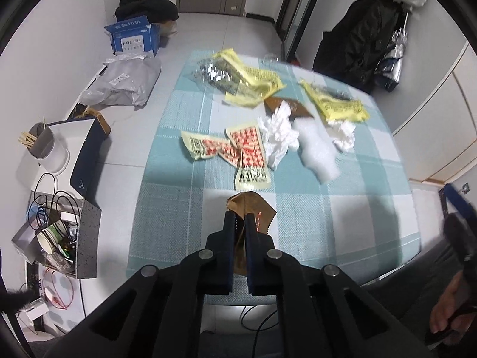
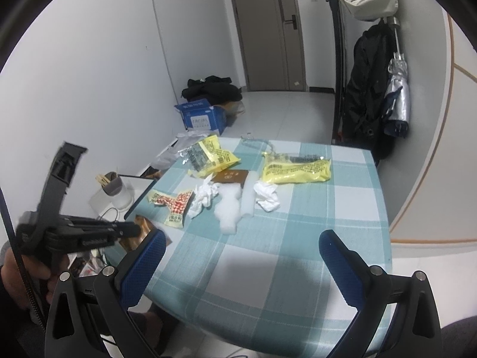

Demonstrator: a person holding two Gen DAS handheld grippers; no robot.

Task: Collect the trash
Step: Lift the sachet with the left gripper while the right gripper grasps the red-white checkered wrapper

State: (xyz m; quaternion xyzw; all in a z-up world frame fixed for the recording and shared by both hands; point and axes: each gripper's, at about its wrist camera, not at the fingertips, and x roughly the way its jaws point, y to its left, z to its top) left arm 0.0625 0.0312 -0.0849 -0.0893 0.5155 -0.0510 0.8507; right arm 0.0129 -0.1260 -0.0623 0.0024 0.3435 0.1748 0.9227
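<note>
Right, my left gripper [image 1: 241, 219] is clamped shut on a crumpled brown foil wrapper [image 1: 249, 205]; its lower half is hidden between the dark blue pads, and only the top corner pokes out past the tips. Wrapper is off the teal-and-white checked tablecloth [image 1: 313, 217] as far as I can tell, but motion blur makes the gap hard to judge.

Right gripper [image 2: 241, 249] is wide open with nothing between its blue fingers [image 2: 338, 256], hanging over the near end of the cloth.

Only the right wrist view shows the left gripper from the side [image 2: 131, 231], blurred, with the brown wrapper [image 2: 143, 232] partly covered by my right gripper's left finger.

Beyond the left gripper's tips: a red-and-white patterned snack wrapper [image 1: 250, 155], crumpled white tissues [image 1: 278, 137], and yellow plastic bags [image 1: 256, 80], print unreadable.

A hand [image 1: 450, 307] is cut off at the left view's right edge.
</note>
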